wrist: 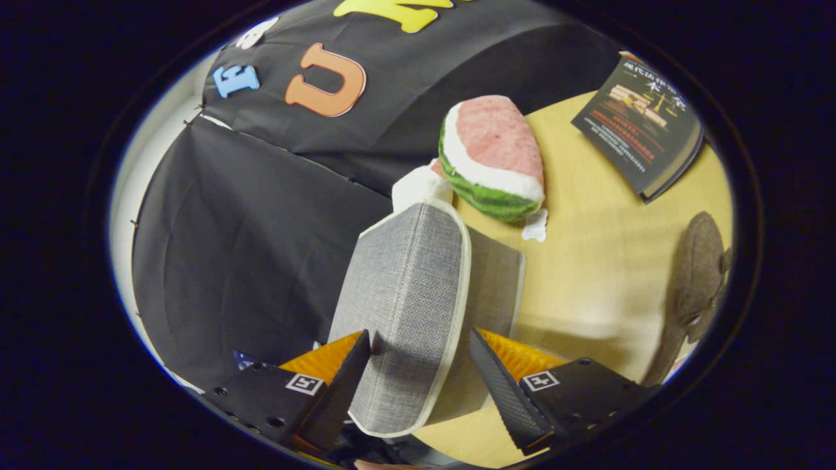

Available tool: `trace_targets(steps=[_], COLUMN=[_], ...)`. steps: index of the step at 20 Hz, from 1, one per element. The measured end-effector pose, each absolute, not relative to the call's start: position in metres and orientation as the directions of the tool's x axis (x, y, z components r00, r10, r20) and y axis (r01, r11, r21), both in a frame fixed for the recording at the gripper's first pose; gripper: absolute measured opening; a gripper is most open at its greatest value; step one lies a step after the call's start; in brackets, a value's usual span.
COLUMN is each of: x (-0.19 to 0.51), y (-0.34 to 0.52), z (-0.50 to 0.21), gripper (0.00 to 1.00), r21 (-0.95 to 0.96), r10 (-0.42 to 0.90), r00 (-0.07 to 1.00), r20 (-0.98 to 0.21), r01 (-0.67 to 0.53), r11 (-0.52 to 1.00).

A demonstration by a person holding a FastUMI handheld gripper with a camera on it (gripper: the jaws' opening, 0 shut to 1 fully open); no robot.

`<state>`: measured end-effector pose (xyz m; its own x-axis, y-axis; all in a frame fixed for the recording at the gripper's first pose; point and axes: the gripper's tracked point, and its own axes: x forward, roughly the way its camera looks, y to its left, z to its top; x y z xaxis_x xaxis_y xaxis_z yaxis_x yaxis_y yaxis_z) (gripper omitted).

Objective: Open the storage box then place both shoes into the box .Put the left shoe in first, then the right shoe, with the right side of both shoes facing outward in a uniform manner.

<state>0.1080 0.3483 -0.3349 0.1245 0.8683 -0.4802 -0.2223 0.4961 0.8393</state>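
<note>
The grey fabric storage box (408,294) with cream trim stands on the yellow table (588,274), tilted in the view. Its lighter panel faces me and a darker panel (496,281) shows to the right of the trim. My gripper (418,333) is open and wide, with the box's near trimmed edge between its fingers. The left fingertip (356,365) lies against the box's left side; a narrow gap shows between the cream trim and the right fingertip (493,378). Just beyond the box's far corner peeks a white object (421,186); I cannot tell whether it is a shoe.
A plush watermelon slice (493,156) lies beyond the box. A dark book (637,127) rests at the table's far right, and a brown cap (699,274) sits to the right of the fingers. A small white scrap (535,226) lies by the watermelon. The black cloth wall (248,248) hangs left.
</note>
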Motion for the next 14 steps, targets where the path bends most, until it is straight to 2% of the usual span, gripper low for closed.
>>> trace_targets(steps=[2, 9, 14], x=[0.106, 0.107, 0.108], y=[0.351, 0.346, 0.331], z=[-0.335, -0.33, -0.313], gripper=[0.92, 0.73, 0.47], r21=[0.856, 0.843, 0.863], r10=[0.876, 0.858, 0.867], r00=[0.105, 0.118, 0.129], r20=[-0.47, -0.501, -0.481], r01=[-0.187, -0.158, -0.104], r11=[0.482, 0.514, 0.494])
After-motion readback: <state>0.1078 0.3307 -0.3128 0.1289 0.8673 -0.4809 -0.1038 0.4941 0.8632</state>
